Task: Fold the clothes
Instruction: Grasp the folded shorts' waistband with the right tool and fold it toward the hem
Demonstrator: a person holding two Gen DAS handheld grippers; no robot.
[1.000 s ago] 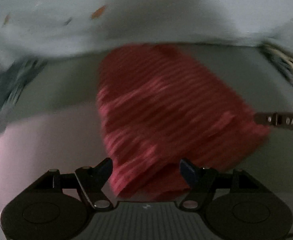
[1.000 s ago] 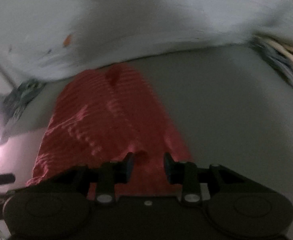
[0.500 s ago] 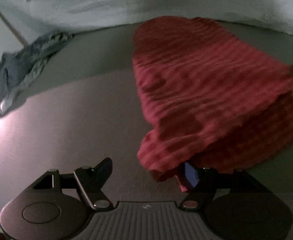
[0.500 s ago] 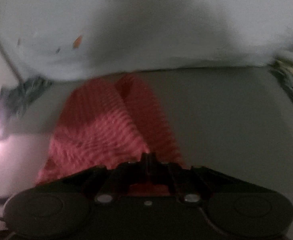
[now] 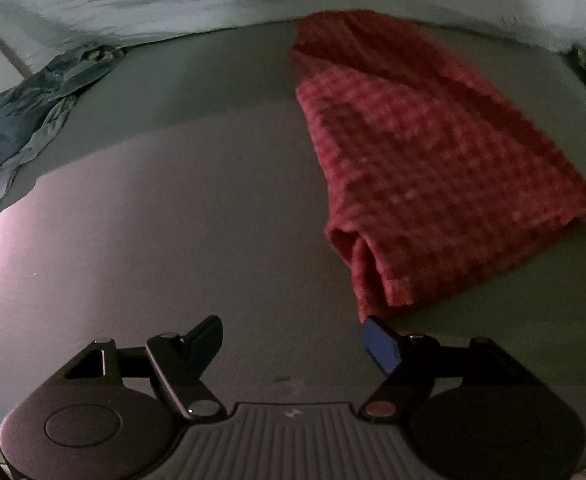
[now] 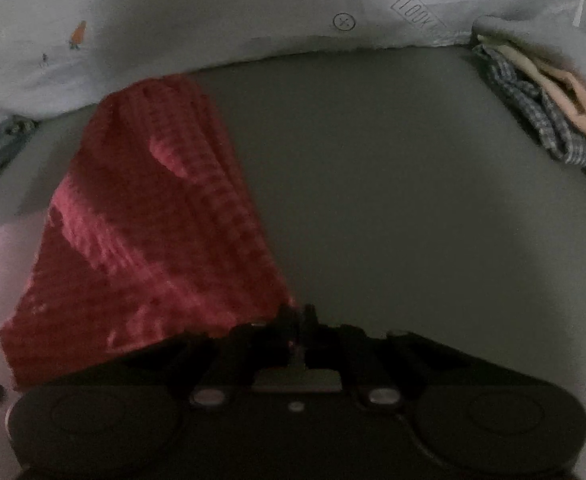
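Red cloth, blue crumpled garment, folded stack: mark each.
red cloth (image 5: pixel 425 152), left wrist view, middle of top layer
blue crumpled garment (image 5: pixel 33 120), left wrist view, central folds
folded stack (image 6: pixel 549 108), right wrist view, checked fabric

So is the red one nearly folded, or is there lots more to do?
Partly done. The red cloth already lies doubled over on the grey surface. The right gripper is shut on its corner; the left gripper is open, holding nothing. The crumpled blue-grey garment isn't folded yet. A folded stack sits at the far right.
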